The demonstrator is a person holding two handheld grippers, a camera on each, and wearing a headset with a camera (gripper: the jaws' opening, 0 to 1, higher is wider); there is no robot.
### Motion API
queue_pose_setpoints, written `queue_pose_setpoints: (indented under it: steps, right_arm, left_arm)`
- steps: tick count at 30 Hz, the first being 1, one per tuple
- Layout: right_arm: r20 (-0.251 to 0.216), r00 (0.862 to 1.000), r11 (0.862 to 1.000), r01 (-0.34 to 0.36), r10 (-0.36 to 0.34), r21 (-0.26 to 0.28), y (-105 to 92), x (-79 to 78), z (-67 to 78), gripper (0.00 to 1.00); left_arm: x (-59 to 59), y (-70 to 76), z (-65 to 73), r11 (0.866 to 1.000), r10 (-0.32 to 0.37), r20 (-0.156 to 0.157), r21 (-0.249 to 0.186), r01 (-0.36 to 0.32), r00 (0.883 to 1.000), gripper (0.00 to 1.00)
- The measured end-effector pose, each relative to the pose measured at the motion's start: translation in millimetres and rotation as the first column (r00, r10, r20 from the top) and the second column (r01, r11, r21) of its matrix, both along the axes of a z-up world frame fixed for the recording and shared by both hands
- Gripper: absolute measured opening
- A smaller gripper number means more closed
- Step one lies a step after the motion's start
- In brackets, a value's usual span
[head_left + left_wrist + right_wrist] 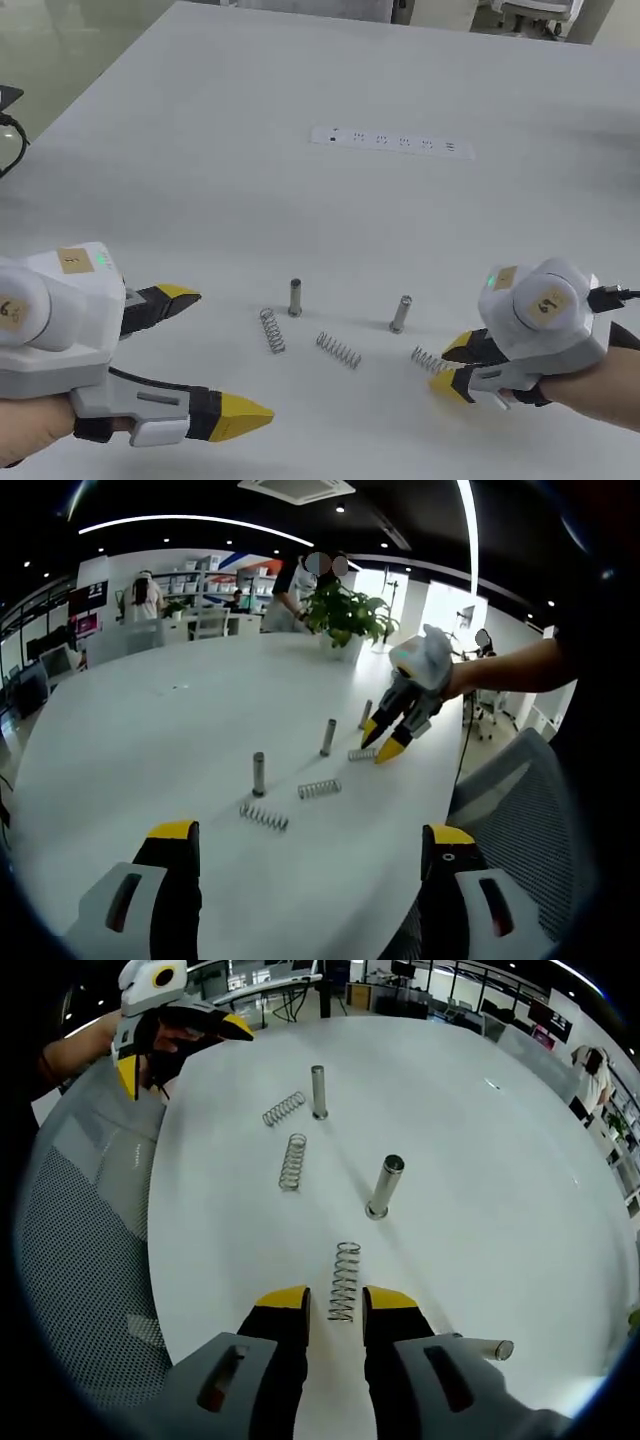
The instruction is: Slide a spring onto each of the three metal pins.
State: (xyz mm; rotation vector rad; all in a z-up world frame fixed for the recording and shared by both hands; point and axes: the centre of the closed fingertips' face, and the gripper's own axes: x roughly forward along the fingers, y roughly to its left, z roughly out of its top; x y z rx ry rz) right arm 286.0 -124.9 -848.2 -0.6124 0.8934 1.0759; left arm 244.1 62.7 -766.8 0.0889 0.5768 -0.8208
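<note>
Left gripper (212, 352) is hovering over the near edge of the white table (250, 200) with its jaws spread wide and nothing between them. Right gripper (337, 1300) is sitting low on the table with its jaws narrowly parted, straddling the near end of one spring (344, 1280) without visibly squeezing it. The other two springs (292, 1160) (283, 1108) are lying loose on the table near two upright metal pins (384, 1186) (318, 1091), and a third pin (485, 1348) is lying just beside the right gripper's finger.
</note>
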Motion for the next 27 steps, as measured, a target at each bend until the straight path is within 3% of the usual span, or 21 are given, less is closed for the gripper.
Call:
queue_pose_setpoints:
  steps: [12, 27]
  right_arm:
    - [-0.006, 1.0, 1.0, 0.03, -0.03, -0.007, 1.2, 5.2, -0.9, 0.14]
    - [-0.012, 1.0, 0.999, 0.004, -0.004, -0.037, 2.8, 3.3, -7.2, 0.09]
  left_arm:
    - [-0.6, -0.9, -0.6, 1.0, -0.008, -0.001, 0.003, 0.008, 1.0, 0.88]
    - [0.6, 1.4, 0.2, 1.0, -0.007, 0.0, 0.004, 0.007, 1.0, 0.88]
